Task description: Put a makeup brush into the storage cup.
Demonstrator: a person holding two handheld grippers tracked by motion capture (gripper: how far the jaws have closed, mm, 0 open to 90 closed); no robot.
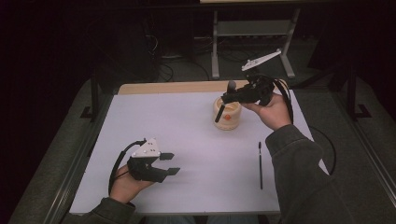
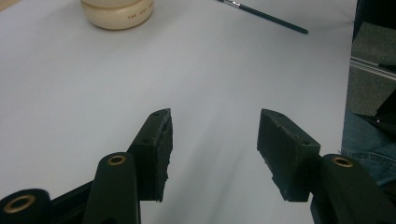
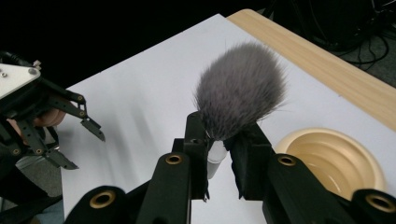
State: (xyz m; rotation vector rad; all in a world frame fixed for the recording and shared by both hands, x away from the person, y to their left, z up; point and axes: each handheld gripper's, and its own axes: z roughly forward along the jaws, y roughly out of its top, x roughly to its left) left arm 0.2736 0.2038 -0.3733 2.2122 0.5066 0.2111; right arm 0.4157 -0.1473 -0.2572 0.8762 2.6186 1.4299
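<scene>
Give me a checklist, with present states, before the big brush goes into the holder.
1. Right gripper shut on the big brush: ok.
2. Brush handle over the holder mouth: ok; its lower end slants down over the near rim.
3. Holder upright: ok.
4. Holder has room inside: cannot tell; something orange shows in it in the high view.
5. Left gripper open, apart from the holder: ok.
6. Thin brush lies out of the way: ok.

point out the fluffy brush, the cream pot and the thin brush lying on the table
fluffy brush (image 3: 240,88), right gripper view, middle of its grey bristle head
cream pot (image 1: 227,119), high view, its front wall
thin brush (image 1: 260,165), high view, midway along its dark handle
</scene>
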